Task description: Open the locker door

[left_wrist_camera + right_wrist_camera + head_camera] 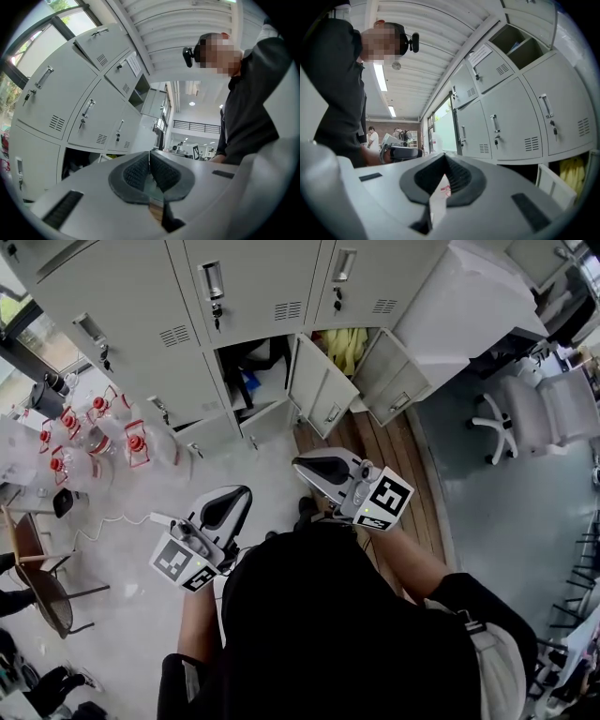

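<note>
The left gripper [150,160] and right gripper [444,162] both have their jaws pressed together, empty. The locker door [317,382] hangs open along the lockers' [253,282] bottom row. Its compartment [272,388] holds dark items [251,357], and the next compartment holds something yellow [347,348].

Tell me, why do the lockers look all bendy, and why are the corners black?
Left gripper view: the wide lens curves the lockers and leaves black corners; the window is washed-out bright. Right gripper view: same curving, and the ceiling light glares. Head view: lockers lean outward, fairly sharp.
</note>
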Available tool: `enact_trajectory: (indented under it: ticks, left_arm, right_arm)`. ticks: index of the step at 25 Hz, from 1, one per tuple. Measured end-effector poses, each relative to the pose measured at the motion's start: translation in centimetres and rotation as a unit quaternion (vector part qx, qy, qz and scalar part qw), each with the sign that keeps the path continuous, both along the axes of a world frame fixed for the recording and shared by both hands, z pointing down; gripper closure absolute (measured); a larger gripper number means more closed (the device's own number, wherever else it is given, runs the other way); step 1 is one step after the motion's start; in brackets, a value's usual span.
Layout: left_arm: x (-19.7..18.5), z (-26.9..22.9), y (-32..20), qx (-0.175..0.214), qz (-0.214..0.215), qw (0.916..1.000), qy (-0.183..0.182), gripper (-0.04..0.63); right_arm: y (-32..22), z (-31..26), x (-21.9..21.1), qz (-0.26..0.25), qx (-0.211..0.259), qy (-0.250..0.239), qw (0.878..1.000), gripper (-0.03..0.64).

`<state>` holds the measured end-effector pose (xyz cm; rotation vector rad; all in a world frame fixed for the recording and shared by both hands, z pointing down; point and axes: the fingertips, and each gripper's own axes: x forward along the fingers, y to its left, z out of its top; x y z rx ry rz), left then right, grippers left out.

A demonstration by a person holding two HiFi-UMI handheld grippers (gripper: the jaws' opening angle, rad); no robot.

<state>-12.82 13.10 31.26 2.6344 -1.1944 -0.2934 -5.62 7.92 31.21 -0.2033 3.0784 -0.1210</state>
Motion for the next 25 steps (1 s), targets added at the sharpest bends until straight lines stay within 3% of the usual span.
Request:
enact_trajectory:
  ticks: [15, 25]
  left_arm:
    - [0.5, 1.1, -0.7, 0.001, 0.044, 0.9990, 0.005, 0.578]
    - [0.3, 1.5, -1.8, 0.000, 0.043, 0.9988, 0.020, 0.577]
  right_arm:
    - [0.5, 0.9, -0.3, 0.015, 0.015, 0.022, 1.000, 0.606]
    - [-0.7, 1.3, 0.0, 0.031, 0.014, 0.023, 0.999, 0.604]
